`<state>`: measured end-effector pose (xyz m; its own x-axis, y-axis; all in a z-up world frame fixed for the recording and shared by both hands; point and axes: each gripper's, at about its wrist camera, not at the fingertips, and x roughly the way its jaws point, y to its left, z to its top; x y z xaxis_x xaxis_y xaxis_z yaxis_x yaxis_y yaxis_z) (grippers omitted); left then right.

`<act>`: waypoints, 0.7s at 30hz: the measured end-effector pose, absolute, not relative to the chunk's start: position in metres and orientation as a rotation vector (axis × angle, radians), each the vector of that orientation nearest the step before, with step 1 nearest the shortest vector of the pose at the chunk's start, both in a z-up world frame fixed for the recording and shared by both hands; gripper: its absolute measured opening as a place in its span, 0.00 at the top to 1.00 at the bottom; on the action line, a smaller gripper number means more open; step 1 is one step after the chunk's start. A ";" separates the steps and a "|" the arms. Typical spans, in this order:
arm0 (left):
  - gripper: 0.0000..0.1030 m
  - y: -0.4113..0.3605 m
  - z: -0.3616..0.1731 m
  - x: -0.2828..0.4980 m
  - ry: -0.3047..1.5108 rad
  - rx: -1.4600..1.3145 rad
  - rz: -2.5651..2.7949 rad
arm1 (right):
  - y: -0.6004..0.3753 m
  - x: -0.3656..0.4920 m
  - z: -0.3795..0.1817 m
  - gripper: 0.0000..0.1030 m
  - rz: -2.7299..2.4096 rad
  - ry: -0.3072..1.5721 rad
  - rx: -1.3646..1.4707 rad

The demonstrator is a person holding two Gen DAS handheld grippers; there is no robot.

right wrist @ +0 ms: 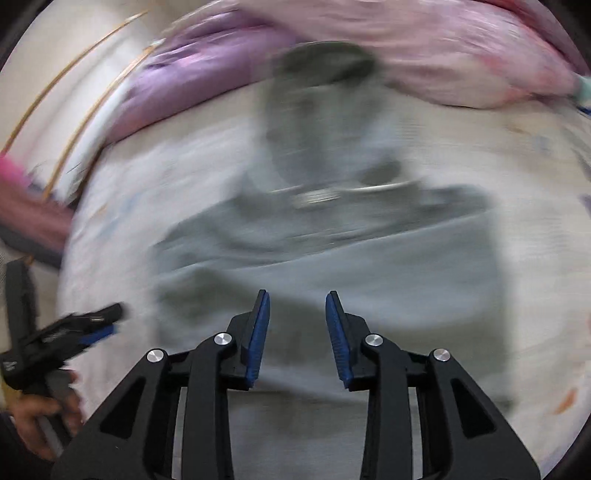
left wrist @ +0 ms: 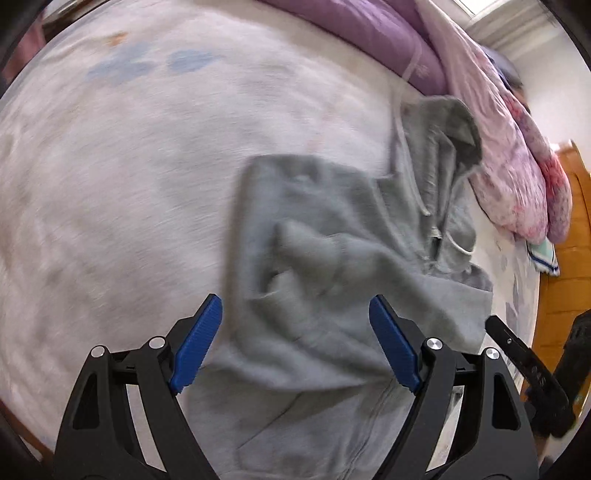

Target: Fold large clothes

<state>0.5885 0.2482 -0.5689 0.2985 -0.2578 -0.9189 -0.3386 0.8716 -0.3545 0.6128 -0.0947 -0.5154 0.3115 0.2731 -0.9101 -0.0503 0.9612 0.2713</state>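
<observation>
So, grey hoodie (left wrist: 332,258) lies part-folded on pale printed bedsheet (left wrist: 110,166), hood toward the purple quilt (left wrist: 369,33) and pink floral quilt (left wrist: 509,166) heaped behind. Left gripper (left wrist: 295,332) spread wide above it, empty. Right gripper (right wrist: 297,332) partly apart, nothing between. Wooden furniture (left wrist: 565,258) at bedside; right view blurred.

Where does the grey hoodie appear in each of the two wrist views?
Left wrist: grey hoodie fills centre and lower right, hood towards top right.
Right wrist: grey hoodie fills the centre, blurred, hood at top.
Shared landmark: pink quilt beyond the hood.
</observation>
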 end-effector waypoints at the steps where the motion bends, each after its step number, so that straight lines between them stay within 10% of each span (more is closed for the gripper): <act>1: 0.20 0.238 -0.571 0.600 1.288 -0.541 0.036 | -0.120 0.620 -0.521 0.75 0.171 1.244 0.211; 9: 0.20 0.184 -0.587 0.683 1.309 -0.512 -0.066 | -0.216 0.656 -0.617 0.80 0.113 1.477 0.376; 21: 0.16 0.136 -0.587 0.862 1.276 -0.401 -0.170 | -0.219 0.773 -0.545 0.55 0.257 1.240 0.504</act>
<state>0.8620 0.1357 -0.5873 0.2898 -0.3419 -0.8939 -0.0965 0.9188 -0.3827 0.7732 -0.2188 -0.5446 0.3146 0.4510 -0.8352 0.0827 0.8636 0.4974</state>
